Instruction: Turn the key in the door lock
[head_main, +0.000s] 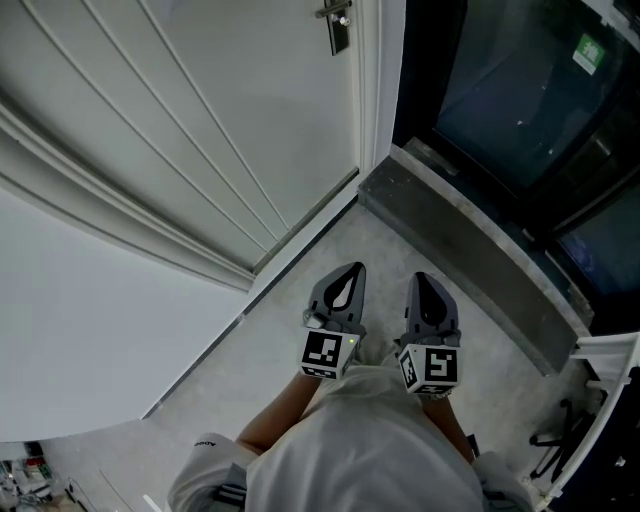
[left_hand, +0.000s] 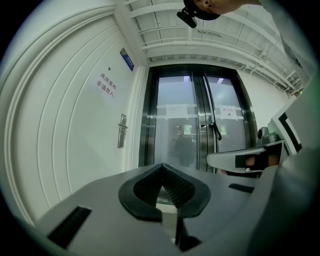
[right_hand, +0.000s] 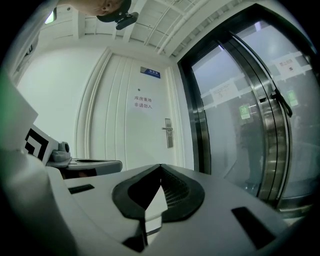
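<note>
Head view | left gripper (head_main: 347, 280) and right gripper (head_main: 424, 288) are hanging closed, empty | door lock (head_main: 338, 26) well ahead | key perhaps too small for seeing; likely light, stiff, needing a pinch on its flat head.

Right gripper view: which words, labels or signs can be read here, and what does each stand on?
"库房重地 / 非请勿入": red characters in two rows on the white door.
Blue plate above them on the door: too small to read.
Paper notices on the glass doors: blurred, unreadable.
Green sign at the glass: unreadable.
</note>
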